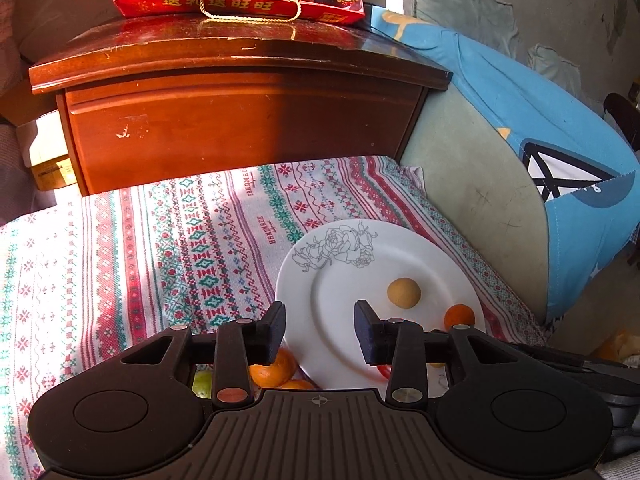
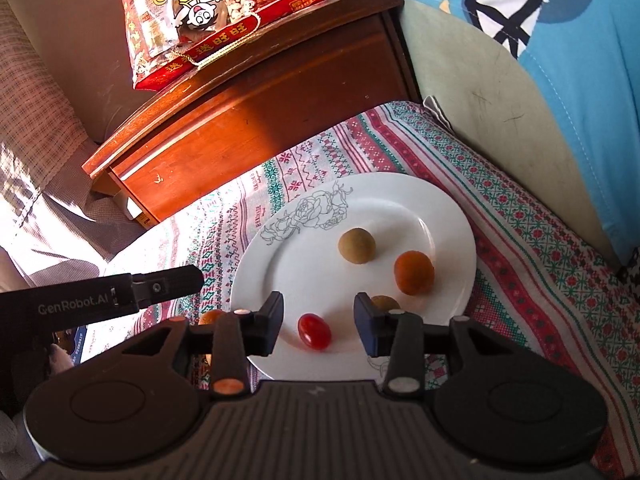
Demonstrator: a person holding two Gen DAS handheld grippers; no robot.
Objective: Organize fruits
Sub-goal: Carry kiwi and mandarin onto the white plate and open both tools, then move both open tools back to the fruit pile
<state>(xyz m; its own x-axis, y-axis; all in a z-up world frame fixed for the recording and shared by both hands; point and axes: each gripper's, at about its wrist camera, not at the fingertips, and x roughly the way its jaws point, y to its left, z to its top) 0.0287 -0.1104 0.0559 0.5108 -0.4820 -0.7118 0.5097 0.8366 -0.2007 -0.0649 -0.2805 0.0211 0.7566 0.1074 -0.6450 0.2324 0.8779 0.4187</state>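
Now my right gripper (image 2: 319, 328) gapes empty over the small red cherry tomato (image 2: 314, 331) on the white rose-printed plate (image 2: 280, 264); my left gripper (image 1: 320, 332) is open too, holding nothing. Four fruits look plated; the orange tangerine (image 1: 276, 372) and green fruit (image 1: 203, 384) wait beside it. My left handle reads "GenRobot.AI".
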